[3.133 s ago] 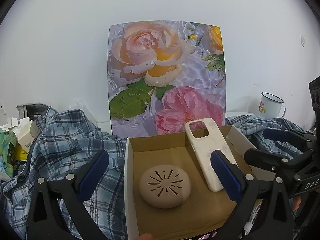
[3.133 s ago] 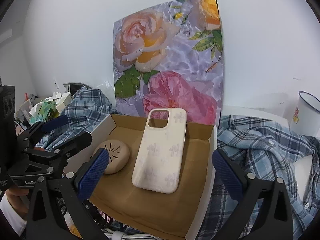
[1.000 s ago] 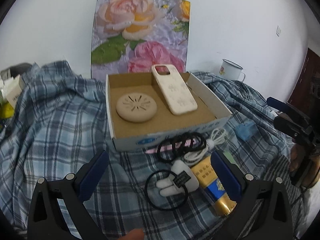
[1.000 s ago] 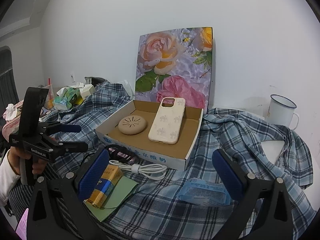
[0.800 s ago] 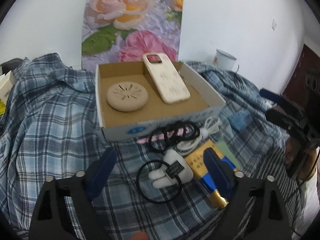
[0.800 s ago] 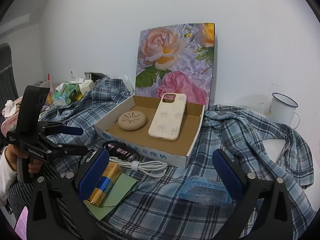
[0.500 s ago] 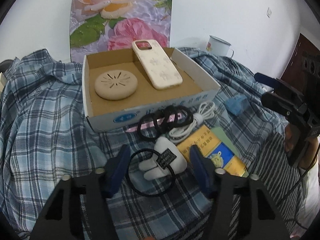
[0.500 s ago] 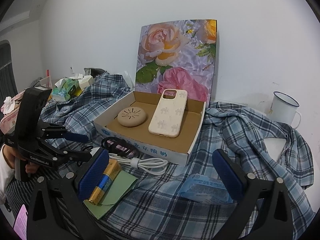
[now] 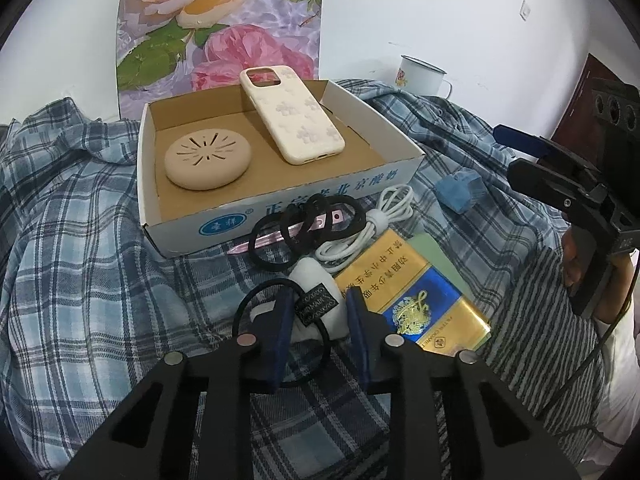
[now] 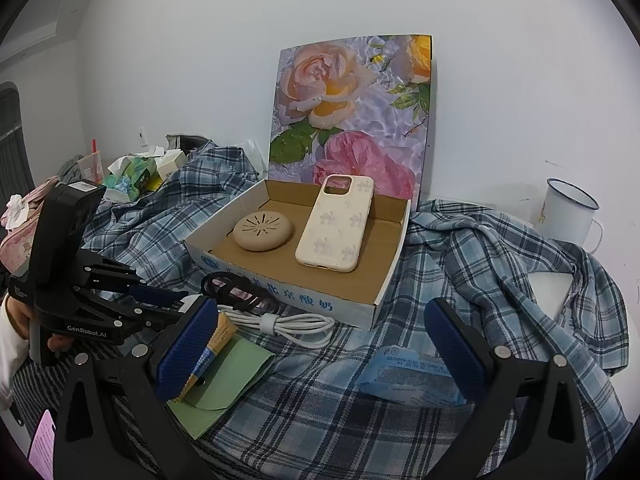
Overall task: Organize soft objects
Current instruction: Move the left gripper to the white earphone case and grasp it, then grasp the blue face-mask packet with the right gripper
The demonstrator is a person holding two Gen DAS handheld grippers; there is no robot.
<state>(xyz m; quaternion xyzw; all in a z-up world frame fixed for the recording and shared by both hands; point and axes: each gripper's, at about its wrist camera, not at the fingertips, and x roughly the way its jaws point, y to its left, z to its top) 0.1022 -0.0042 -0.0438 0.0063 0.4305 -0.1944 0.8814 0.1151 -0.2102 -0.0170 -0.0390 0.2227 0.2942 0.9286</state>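
Observation:
A white plush hair tie [image 9: 316, 276] with a black elastic loop and dark label lies on the plaid cloth in front of the cardboard box [image 9: 280, 204]. My left gripper [image 9: 318, 300] points down at it with its jaws closing, and both blue pads touch the plush's sides. The box holds a round beige pad [image 9: 208, 158] and a cream phone case [image 9: 294, 116]. A bunch of black hair ties [image 9: 304, 228] sits against the box front. My right gripper [image 10: 318, 320] hangs open over the cloth with nothing between its fingers.
A coiled white cable [image 9: 380, 220], a yellow-and-blue pack [image 9: 412, 292] on a green card and a blue packet [image 10: 412, 376] lie near the box. A floral board [image 10: 352, 112] leans on the wall and an enamel mug [image 10: 568, 212] stands at the right. Clutter [image 10: 136, 172] fills the far left.
The left gripper came forward and down over the white plush hair tie, and its jaws went from wide open to narrow around it. The right gripper stayed put.

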